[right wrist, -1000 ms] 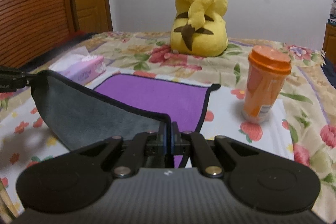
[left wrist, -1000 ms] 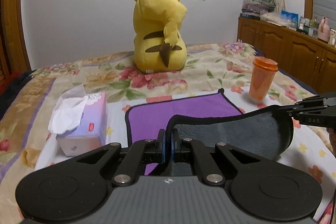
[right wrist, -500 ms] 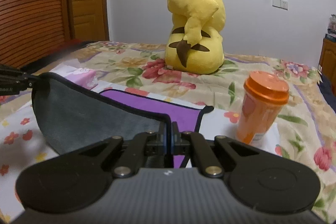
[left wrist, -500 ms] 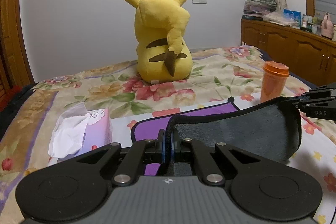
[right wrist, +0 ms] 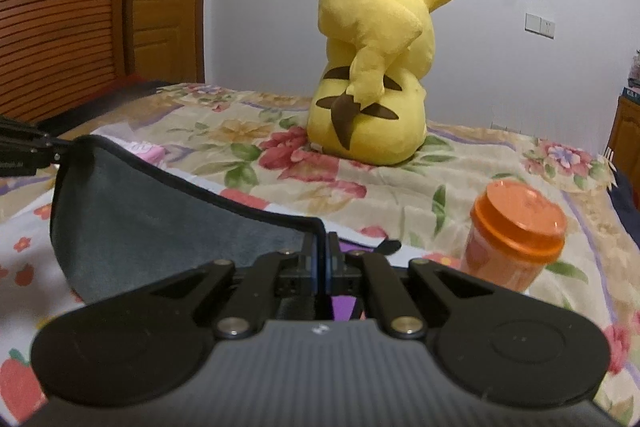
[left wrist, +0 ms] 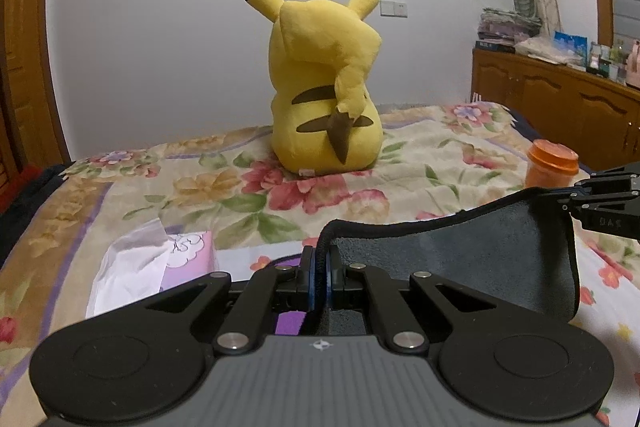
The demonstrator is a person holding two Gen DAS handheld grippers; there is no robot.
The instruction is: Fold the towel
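towel (left wrist: 472,255) | grey face, purple back, black trim | lifted, sagging

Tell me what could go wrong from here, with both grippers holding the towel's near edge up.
1. The left gripper and right gripper each pinch only the black-trimmed rim of the grey-and-purple microfibre towel; a corner might slip out mid-fold.
2. The orange lidded plastic cup stands close to the towel's far corner; carrying the edge forward could tip it.
3. The sagging edge may land uneven.
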